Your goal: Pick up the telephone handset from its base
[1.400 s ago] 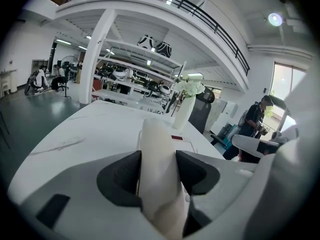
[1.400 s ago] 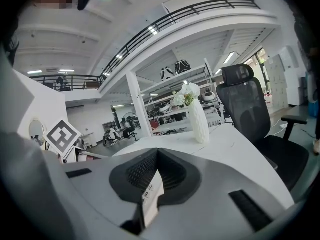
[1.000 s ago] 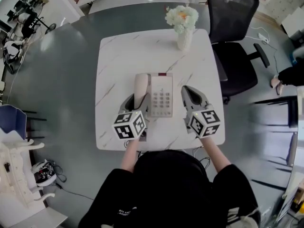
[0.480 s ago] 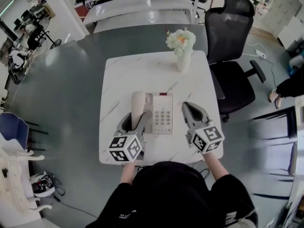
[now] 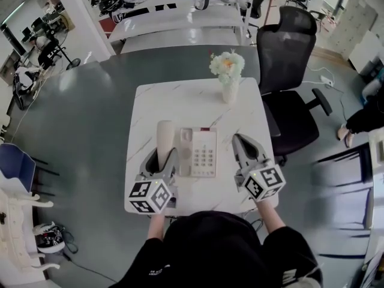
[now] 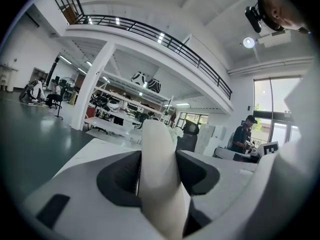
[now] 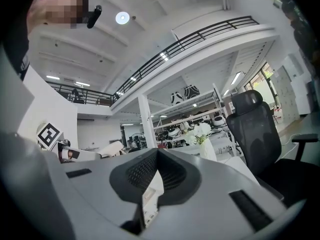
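The cream telephone handset (image 5: pixel 164 135) is off its base (image 5: pixel 203 153) and hangs to the left of it, above the table. My left gripper (image 5: pixel 162 156) is shut on the handset's lower half. In the left gripper view the handset (image 6: pixel 158 184) fills the gap between the dark pads (image 6: pixel 120 176) and sticks out past them. The base's bare cradle and keypad face up. My right gripper (image 5: pixel 239 139) hovers right of the base, and in its own view the right gripper (image 7: pixel 157 153) has its tips together with nothing held.
The white marble table (image 5: pixel 180 98) carries a vase of pale flowers (image 5: pixel 228 71) at its far edge. A black office chair (image 5: pixel 287 53) stands at the table's far right corner. Grey floor surrounds the table, with long white desks (image 5: pixel 180 17) beyond.
The handset has come up off the base's cradle and shifted left with my left gripper. Both grippers have risen, and the empty cradle now shows.
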`<state>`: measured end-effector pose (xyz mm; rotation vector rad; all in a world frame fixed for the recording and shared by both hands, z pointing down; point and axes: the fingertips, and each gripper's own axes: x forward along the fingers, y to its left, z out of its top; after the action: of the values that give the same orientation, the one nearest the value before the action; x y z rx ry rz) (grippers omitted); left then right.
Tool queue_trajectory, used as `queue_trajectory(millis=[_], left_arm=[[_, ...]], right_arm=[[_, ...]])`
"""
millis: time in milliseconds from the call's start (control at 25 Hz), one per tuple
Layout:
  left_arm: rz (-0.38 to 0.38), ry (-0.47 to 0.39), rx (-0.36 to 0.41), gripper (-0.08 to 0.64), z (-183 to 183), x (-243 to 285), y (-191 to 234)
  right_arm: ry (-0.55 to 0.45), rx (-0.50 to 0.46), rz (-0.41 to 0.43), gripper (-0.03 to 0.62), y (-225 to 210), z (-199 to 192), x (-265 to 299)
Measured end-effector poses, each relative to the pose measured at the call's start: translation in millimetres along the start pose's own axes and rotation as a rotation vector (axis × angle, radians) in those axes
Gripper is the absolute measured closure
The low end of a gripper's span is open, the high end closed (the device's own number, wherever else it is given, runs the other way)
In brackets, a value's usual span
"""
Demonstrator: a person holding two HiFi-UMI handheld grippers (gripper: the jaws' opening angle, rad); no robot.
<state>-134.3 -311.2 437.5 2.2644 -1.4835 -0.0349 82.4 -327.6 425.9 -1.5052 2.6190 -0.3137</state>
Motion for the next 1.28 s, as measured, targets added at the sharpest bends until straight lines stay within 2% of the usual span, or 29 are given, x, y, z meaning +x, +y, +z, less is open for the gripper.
queue_trajectory(millis=[560, 840, 1280], left_arm=[[0.01, -0.155, 0.014, 0.353, 44.6, -31.3, -2.5], [0.018, -0.174, 0.021, 0.353, 48.8, -38.4, -3.5], [0.023, -0.162, 0.027, 0.353, 43.1, -40.5, -5.1]], right_arm=[[-0.073, 0.001, 0.016, 0.6, 7.4, 36.1, -10.2], [-0.082, -0.005, 0.004, 0.6, 6.2, 41.3, -15.7], [-0.087, -0.011, -0.024, 0.6, 2.5, 43.0, -19.4]])
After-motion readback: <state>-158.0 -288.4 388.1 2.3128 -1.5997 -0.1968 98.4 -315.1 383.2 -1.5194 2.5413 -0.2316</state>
